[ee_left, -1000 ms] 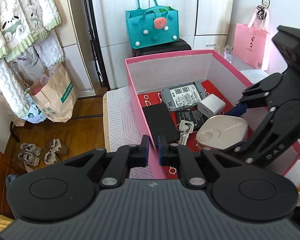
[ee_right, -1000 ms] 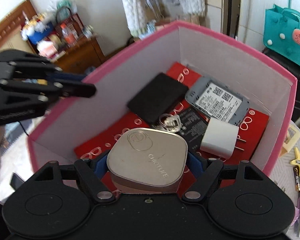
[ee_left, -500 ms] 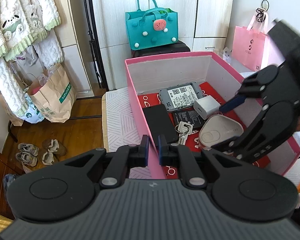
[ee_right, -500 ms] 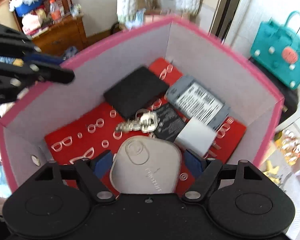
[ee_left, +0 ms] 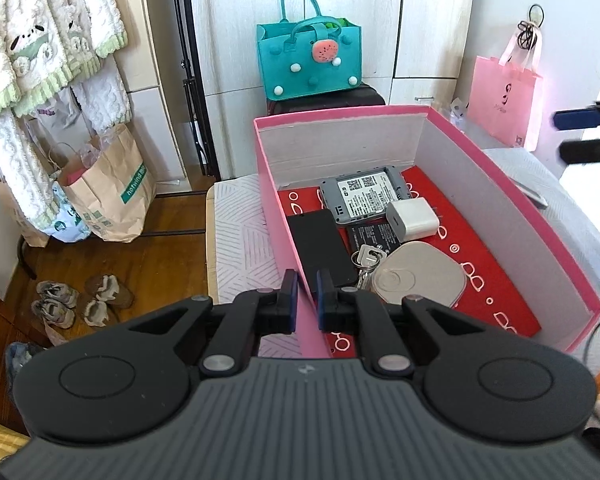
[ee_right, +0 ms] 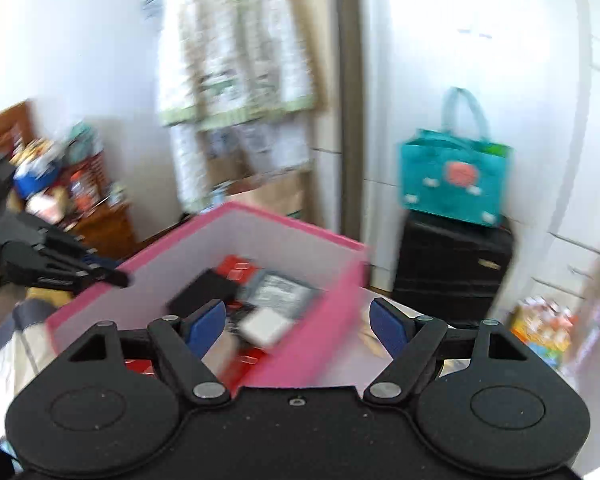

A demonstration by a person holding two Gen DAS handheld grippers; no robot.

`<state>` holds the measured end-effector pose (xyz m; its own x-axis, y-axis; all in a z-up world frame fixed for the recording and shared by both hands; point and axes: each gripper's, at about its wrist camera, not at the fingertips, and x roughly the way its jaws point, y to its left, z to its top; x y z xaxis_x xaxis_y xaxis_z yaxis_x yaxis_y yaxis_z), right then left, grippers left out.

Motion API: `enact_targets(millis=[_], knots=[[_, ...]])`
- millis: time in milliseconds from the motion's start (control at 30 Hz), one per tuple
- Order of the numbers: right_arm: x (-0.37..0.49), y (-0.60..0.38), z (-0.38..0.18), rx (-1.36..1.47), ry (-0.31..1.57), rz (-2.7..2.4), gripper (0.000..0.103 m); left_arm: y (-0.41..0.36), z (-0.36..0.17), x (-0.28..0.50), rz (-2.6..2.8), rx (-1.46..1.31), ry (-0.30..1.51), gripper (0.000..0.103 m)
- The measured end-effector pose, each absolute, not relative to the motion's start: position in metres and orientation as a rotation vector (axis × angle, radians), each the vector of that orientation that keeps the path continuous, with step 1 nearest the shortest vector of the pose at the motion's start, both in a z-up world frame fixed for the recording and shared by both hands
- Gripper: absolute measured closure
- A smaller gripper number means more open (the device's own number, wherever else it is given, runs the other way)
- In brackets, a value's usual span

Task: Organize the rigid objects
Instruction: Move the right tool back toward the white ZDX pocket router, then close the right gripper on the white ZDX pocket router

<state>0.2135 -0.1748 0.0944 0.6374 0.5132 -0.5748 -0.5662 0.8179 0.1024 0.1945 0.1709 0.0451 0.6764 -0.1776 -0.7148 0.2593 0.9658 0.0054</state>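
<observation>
A pink box [ee_left: 512, 196] with a red floor sits on the bed. In it lie a beige rounded tin [ee_left: 420, 282], a white charger cube [ee_left: 412, 219], a grey device with a label [ee_left: 362, 194], a black flat case [ee_left: 320, 246], a black battery [ee_left: 374, 234] and keys [ee_left: 366, 260]. My left gripper [ee_left: 303, 307] is shut on the box's near left wall. My right gripper [ee_right: 298, 326] is open and empty, raised above the box [ee_right: 300, 344]; its fingertips [ee_left: 580, 118] show at the right edge of the left wrist view.
The bed's white patterned cover [ee_left: 240, 240] lies under the box. A teal bag [ee_left: 308, 62] stands on a black case behind it. A pink bag [ee_left: 504, 100] hangs at the right. Paper bags [ee_left: 112, 188] and shoes [ee_left: 84, 300] are on the wooden floor at the left.
My right gripper let go of the beige tin inside the box, opened, and pulled up and away to the right. The left gripper has kept its hold on the box wall.
</observation>
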Motion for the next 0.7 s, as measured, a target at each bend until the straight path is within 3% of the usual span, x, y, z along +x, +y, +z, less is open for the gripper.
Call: enact_targets(millis=[333,467,700], knots=[[0.224,-0.262,0.035,0.010,0.643,0.441,0.021,0.160,0.045,0.193,-0.201,0.166,0.794,0.095],[0.241,-0.280,0.003,0.024,0.709,0.458,0.039,0.161,0.044,0.191,-0.196,0.155,0.794,0.095],[0.282,-0.281,-0.031,0.030,0.797,0.485,0.042,0.168,0.046,0.189,-0.206,0.104,0.801,0.095]])
